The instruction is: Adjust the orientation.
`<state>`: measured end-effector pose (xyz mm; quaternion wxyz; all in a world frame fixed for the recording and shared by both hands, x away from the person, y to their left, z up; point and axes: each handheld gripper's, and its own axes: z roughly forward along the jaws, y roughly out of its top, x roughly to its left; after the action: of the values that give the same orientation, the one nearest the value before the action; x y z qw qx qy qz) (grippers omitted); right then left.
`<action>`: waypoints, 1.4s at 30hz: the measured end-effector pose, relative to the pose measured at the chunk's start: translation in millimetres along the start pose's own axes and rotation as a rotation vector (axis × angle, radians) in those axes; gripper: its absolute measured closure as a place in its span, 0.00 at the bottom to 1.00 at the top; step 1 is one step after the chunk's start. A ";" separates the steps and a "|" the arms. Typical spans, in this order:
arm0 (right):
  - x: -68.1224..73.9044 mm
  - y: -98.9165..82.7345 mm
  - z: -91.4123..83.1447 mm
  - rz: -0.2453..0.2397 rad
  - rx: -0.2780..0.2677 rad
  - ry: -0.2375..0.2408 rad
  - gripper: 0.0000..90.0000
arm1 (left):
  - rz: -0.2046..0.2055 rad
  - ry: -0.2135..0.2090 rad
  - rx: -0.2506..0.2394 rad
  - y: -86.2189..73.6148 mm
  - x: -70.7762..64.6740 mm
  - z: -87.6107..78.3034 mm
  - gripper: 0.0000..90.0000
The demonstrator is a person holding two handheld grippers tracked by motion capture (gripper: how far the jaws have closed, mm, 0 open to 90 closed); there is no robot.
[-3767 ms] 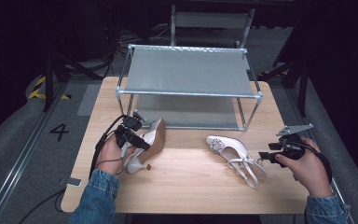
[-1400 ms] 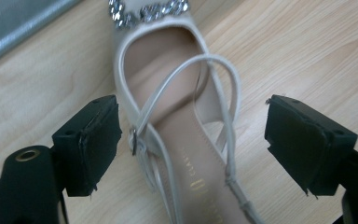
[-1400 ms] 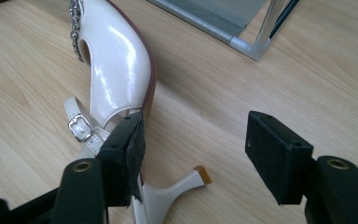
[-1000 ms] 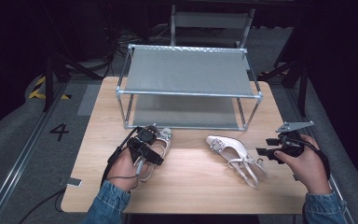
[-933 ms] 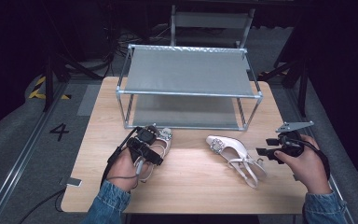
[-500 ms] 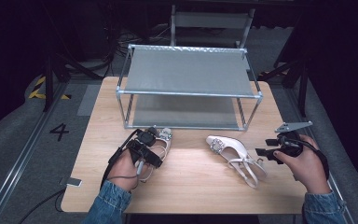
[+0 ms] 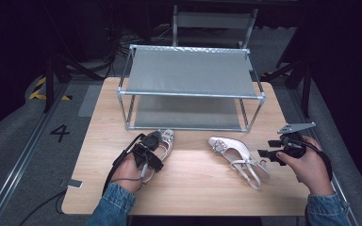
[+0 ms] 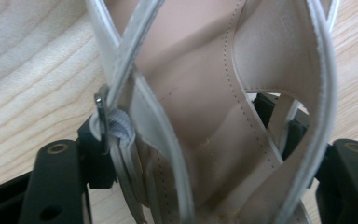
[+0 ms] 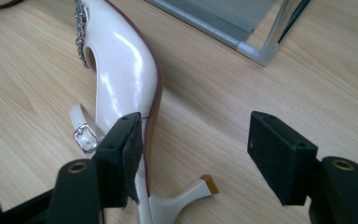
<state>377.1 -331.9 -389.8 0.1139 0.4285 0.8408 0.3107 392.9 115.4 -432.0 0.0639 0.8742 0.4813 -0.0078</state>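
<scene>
Glossy cream slingback shoe (image 9: 121, 70) (rhinestone buckle, slim heel)

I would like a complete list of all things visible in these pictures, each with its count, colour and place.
shoe under the left hand-held gripper: 1, cream white, jewelled toe, upright on the table in front of the rack, left part.
shoe lying on its side: 1, glossy cream white, jewelled buckle, strap and thin heel, right part of the table.
rack: 1, grey shelves in a silver tube frame, two levels, far half of the table.
table: 1, light wood.
chair: 1, grey, behind the table.
floor mark "4": 1, black, left of the table.
left hand-held gripper: 1, black, jaws on both sides of the heel part of the upright shoe, just been closing.
right hand-held gripper: 1, black, open, beside the side-lying shoe's heel.
sleeves: 2, blue denim, near edge.
</scene>
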 end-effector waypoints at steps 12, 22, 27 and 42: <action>1.2 5.4 5.9 -0.001 0.001 0.002 0.41 | 0.012 -0.008 -0.048 -3.6 2.1 -10.2 0.45; -2.7 -2.5 1.6 0.019 0.001 0.001 0.41 | 0.027 -0.006 -0.114 2.7 -5.2 -32.2 0.45; -1.3 -6.5 -3.9 0.022 -0.005 -0.013 0.41 | 0.035 0.003 -0.140 16.7 -1.8 -36.8 0.45; -7.3 -27.0 -10.6 0.066 0.019 -0.044 0.41 | -0.040 0.000 -0.183 66.0 23.0 -27.8 0.45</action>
<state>359.1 -354.1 -398.8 0.1181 0.4640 0.8263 0.2966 459.5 103.2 -399.2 0.1432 0.8550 0.4972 0.0349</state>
